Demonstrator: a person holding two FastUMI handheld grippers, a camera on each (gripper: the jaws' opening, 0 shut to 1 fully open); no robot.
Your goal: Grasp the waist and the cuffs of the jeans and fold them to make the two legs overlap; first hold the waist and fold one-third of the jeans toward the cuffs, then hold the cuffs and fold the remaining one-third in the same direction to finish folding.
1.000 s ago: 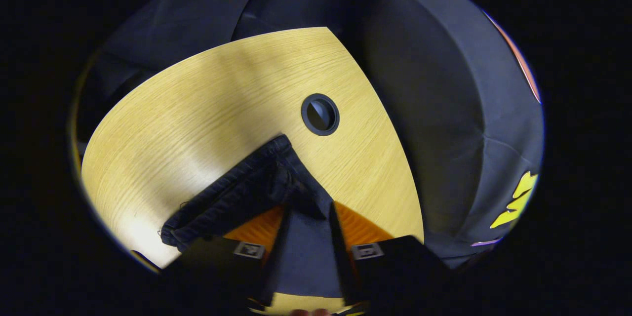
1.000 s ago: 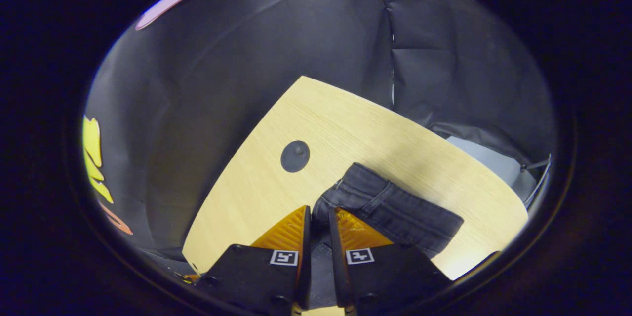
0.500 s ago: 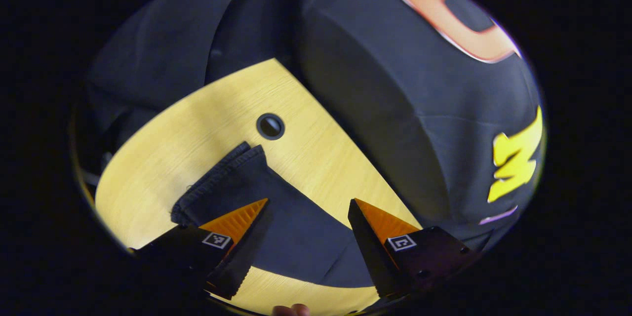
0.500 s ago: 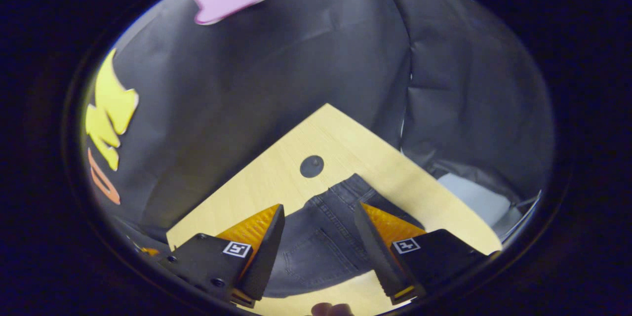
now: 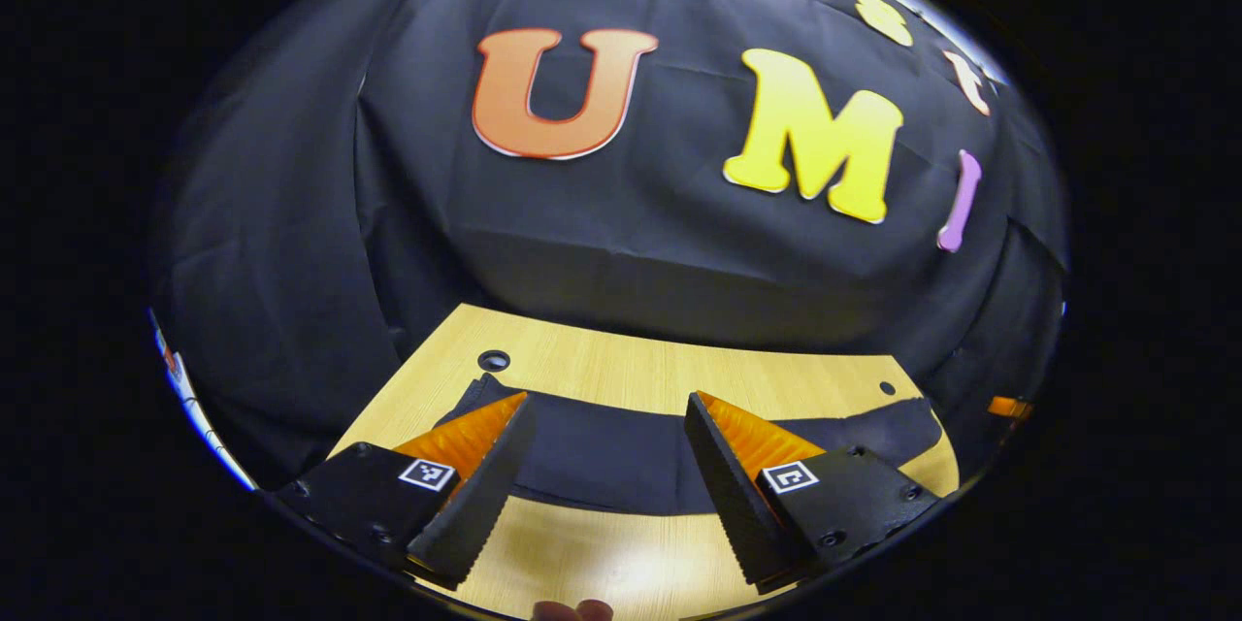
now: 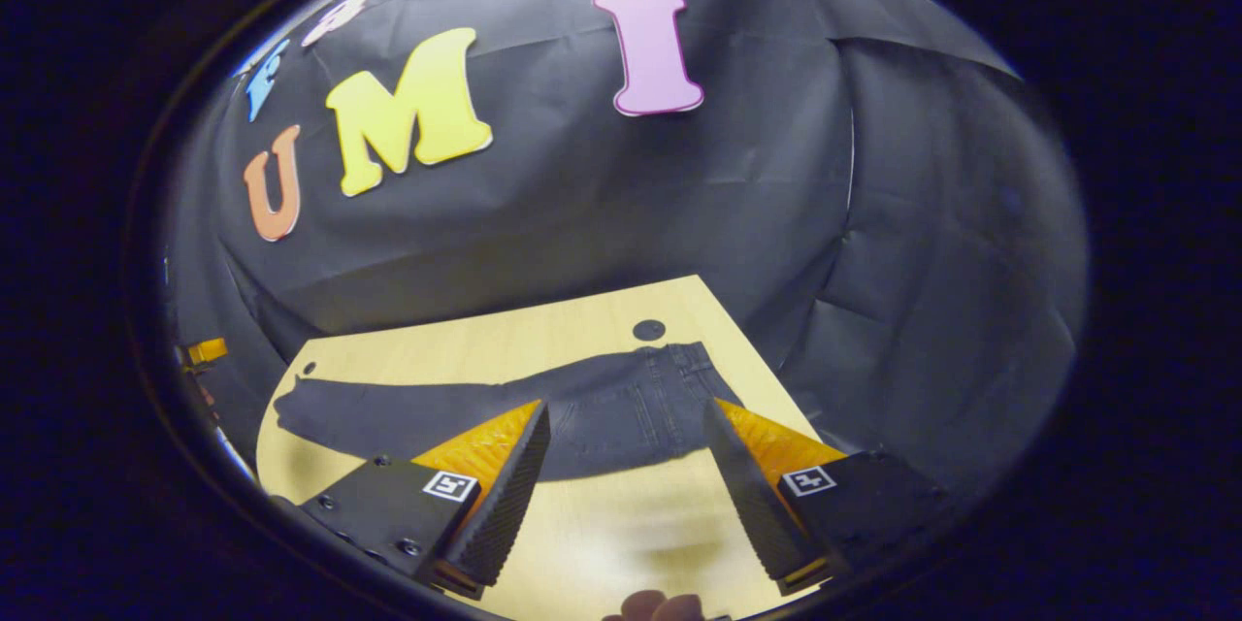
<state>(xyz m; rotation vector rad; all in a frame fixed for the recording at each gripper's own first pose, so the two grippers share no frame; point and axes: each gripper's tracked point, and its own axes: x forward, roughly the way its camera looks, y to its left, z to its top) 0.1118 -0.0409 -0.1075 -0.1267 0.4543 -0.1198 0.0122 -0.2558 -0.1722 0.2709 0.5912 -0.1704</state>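
Note:
Dark jeans (image 6: 543, 408) lie flat on the light wooden table (image 6: 602, 524) in one long strip, the legs apparently one on the other. The waist (image 6: 684, 374) is at the right end in the right gripper view, the cuffs (image 6: 291, 408) at the far left. My right gripper (image 6: 626, 405) hangs open above and in front of the waist, holding nothing. In the left gripper view the jeans (image 5: 621, 451) run across the table behind my left gripper (image 5: 606, 400), which is open and apart from the cloth near the cuff end (image 5: 475, 398).
A round cable hole (image 6: 648, 330) sits in the table corner just beyond the waist; another hole (image 5: 493, 360) lies beyond the cuffs. Black cloth walls close in behind and beside the table. Bare wood (image 5: 602, 553) spreads in front of the jeans.
Both grippers were shut on the jeans a second ago. They have opened, let go and drawn back and up from the table. The jeans now lie stretched flat.

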